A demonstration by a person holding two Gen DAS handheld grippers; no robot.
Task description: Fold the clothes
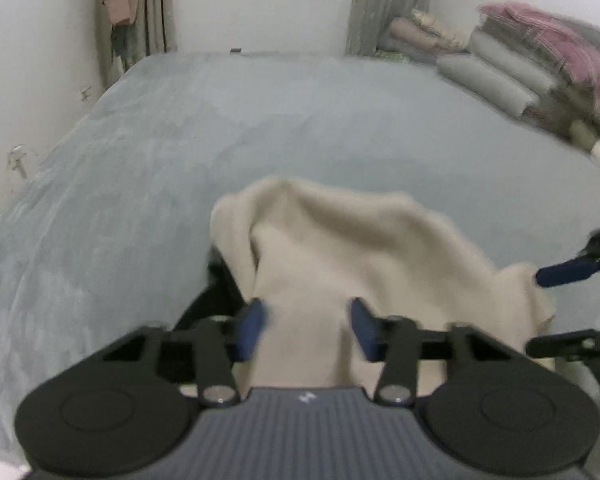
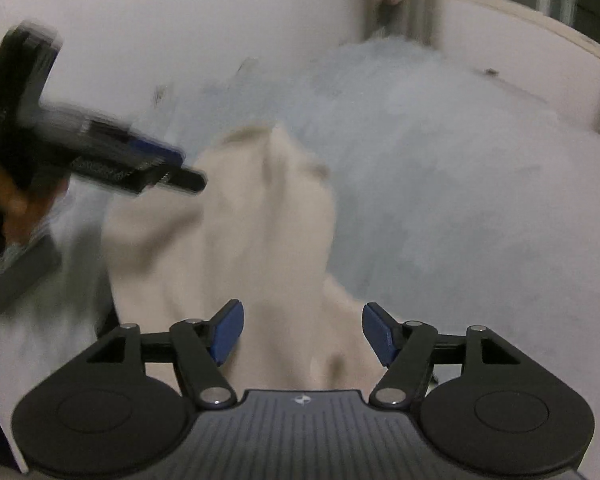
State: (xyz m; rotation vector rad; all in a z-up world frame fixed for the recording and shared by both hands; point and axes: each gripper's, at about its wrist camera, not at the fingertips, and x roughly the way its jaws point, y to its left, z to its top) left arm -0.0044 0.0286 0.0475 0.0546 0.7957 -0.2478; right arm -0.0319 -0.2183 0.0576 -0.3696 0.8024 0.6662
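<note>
On the grey-blue bedspread (image 1: 260,128) in front of us lies the cream garment (image 1: 340,248), rumpled and humped up, with one edge doubled over itself at the left but no tidy fold that we can make out. Our left gripper (image 1: 308,326) hangs just over its near end with the blue pads parted and the cloth lying between them, not pinched. Our right gripper (image 2: 300,334) stands with its jaws wider apart, the same cream fabric under and between them, also released; from the left wrist view one of its blue fingers (image 1: 564,274) shows at the garment's right edge.

We judge the folding barely begun: the piece is laid down on the bed but neither flattened nor squared. Smoothing it out, bringing sides and sleeves in, and doubling it over all seem left to do. Both views are blurred, so we cannot tell what kind of garment it is. Stacked bedding (image 1: 540,68) sits well apart at the far right.
</note>
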